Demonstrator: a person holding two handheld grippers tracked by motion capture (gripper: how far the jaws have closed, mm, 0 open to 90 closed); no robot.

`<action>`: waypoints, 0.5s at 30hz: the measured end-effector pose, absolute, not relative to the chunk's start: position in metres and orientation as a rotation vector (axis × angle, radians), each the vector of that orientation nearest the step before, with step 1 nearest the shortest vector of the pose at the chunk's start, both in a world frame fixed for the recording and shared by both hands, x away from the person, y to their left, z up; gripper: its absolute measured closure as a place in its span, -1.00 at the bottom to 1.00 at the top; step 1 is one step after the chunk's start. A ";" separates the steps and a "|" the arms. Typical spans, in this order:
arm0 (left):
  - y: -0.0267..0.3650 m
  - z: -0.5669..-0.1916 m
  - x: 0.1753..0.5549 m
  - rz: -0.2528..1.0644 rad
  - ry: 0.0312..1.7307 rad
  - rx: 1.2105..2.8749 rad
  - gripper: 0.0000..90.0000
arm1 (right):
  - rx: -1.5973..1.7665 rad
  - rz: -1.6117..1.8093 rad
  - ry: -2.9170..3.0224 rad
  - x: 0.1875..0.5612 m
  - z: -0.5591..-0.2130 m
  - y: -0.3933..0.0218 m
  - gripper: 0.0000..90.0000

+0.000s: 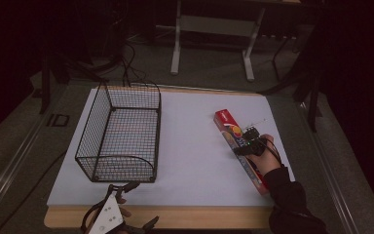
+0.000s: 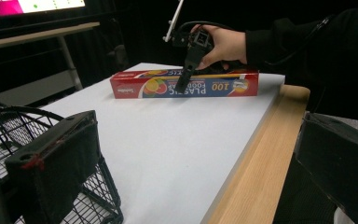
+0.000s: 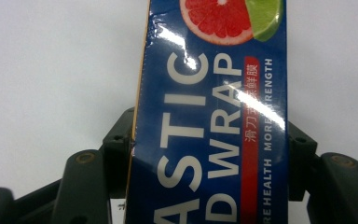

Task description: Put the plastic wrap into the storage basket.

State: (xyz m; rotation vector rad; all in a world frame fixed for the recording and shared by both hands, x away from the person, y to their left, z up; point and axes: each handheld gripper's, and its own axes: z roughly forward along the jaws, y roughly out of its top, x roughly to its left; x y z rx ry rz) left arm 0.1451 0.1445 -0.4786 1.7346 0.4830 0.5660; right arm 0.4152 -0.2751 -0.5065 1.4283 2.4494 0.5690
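Dark room, grey floor, a metal frame at the back. In the middle, a wooden table (image 1: 253, 218) with a big white sheet (image 1: 190, 146) on top.

On the right part of the sheet, a long box of plastic wrap (image 1: 225, 123), flat on its side, one red end far from the person, the other end near the table's front edge. Blue label, big white letters, a picture of cut fruit. In the right gripper view, the box (image 3: 214, 116) close up, between the two black jaws, one jaw against each long side.

Over the middle of the box, the right gripper (image 1: 250, 145), held by the right hand (image 1: 269, 155) in a black sleeve. Jaws closed on the box of plastic wrap from both sides. In the left gripper view, the same gripper (image 2: 182, 84) far off, pointing down onto the box (image 2: 135, 86).

On the left part of the sheet, well apart from the box, a black wire basket (image 1: 119, 134), upright.

At the near edge of the table, just in front of the basket, the left gripper (image 1: 121, 187) with its grey plate on top. Jaws wide apart, nothing between them. In its own view, one jaw next to the basket (image 2: 9, 126), the other over the wooden edge of the table (image 2: 261, 168).
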 end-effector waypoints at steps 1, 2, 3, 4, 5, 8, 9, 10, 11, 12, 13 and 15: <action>0.145 -0.479 0.145 0.567 0.483 1.733 -1.00 | 1.425 0.564 2.447 0.415 -0.506 -0.274 -0.14; 0.144 -0.479 0.146 0.564 0.485 1.731 -1.00 | 1.417 0.555 2.447 0.415 -0.506 -0.274 -0.13; 0.144 -0.479 0.146 0.562 0.485 1.732 -1.00 | 1.414 0.544 2.446 0.414 -0.505 -0.273 -0.13; 0.144 -0.479 0.147 0.561 0.485 1.734 -1.00 | 1.410 0.544 2.441 0.414 -0.503 -0.272 -0.13; 0.144 -0.479 0.147 0.562 0.484 1.737 -1.00 | 1.410 0.547 2.440 0.413 -0.501 -0.271 -0.13; 0.143 -0.479 0.146 0.568 0.480 1.739 -1.00 | 1.418 0.574 2.420 0.413 -0.495 -0.272 -0.13; 0.143 -0.479 0.146 0.568 0.481 1.739 -1.00 | 1.422 0.583 2.410 0.412 -0.492 -0.272 -0.13; 0.144 -0.479 0.146 0.568 0.481 1.738 -1.00 | 1.424 0.587 2.400 0.412 -0.490 -0.273 -0.13; 0.144 -0.479 0.146 0.568 0.482 1.738 -1.00 | 1.422 0.594 2.389 0.411 -0.487 -0.273 -0.13; 0.144 -0.479 0.146 0.568 0.483 1.738 -1.00 | 1.425 0.595 2.382 0.411 -0.483 -0.273 -0.13; 0.144 -0.479 0.146 0.568 0.483 1.739 -1.00 | 1.429 0.598 2.374 0.411 -0.480 -0.273 -0.13; 0.143 -0.479 0.146 0.568 0.482 1.739 -1.00 | 1.441 0.618 2.358 0.411 -0.473 -0.274 -0.13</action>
